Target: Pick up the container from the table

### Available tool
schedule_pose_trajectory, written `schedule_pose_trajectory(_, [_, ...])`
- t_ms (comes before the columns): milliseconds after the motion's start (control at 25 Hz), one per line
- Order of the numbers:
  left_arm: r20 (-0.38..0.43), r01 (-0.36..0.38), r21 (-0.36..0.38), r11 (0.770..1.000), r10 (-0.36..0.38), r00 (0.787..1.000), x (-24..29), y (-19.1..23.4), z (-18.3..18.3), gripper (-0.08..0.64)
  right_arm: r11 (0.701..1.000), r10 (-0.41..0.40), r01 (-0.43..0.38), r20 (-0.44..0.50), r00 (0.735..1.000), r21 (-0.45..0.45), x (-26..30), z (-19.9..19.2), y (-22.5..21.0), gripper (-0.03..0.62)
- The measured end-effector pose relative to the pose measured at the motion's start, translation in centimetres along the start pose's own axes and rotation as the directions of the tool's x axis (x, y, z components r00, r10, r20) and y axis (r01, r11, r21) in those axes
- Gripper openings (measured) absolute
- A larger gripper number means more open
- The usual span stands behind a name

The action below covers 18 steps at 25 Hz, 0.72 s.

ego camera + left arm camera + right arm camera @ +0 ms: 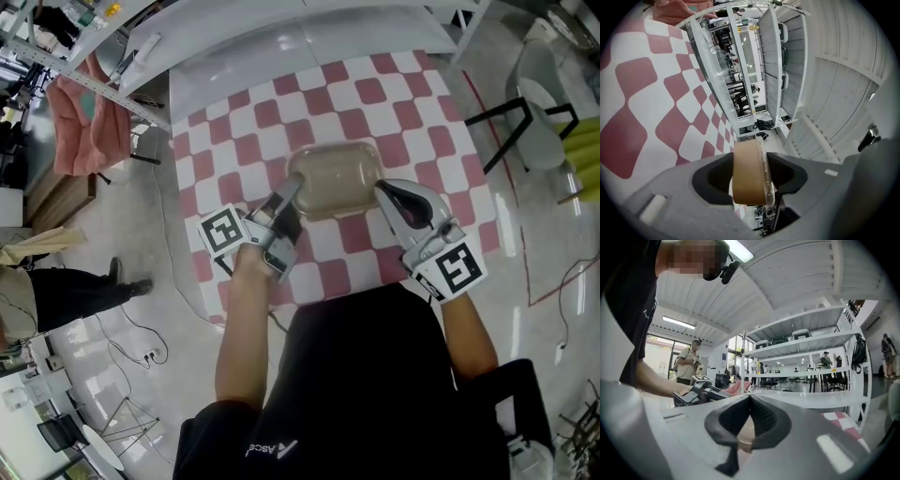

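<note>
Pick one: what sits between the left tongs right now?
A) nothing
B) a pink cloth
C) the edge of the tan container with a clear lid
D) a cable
C: in the left gripper view the container, tan with a clear lid, stands edge-on between the pads of the left tongs, which close on it from both sides.

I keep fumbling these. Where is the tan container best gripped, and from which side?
Likely at the rim of a short end, coming in level from that side: the container is wide and shallow, and its lip is thin enough for the jaws.
</note>
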<state>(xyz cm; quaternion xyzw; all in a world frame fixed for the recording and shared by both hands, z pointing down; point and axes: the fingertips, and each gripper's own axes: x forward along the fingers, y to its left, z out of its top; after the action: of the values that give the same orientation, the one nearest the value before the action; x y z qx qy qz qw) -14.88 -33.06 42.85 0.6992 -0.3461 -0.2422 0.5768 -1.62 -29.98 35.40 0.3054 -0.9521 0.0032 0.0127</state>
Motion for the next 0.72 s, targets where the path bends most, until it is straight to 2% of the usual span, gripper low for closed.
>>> schedule_pose_trajectory(720, [0.000, 0.007, -0.009, 1.000, -0.007, 1.000, 0.00, 0.12, 0.03, 0.230, 1.000, 0.009, -0.009, 0.000, 1.000, -0.013, -0.24, 0.26, 0.52, 0.003])
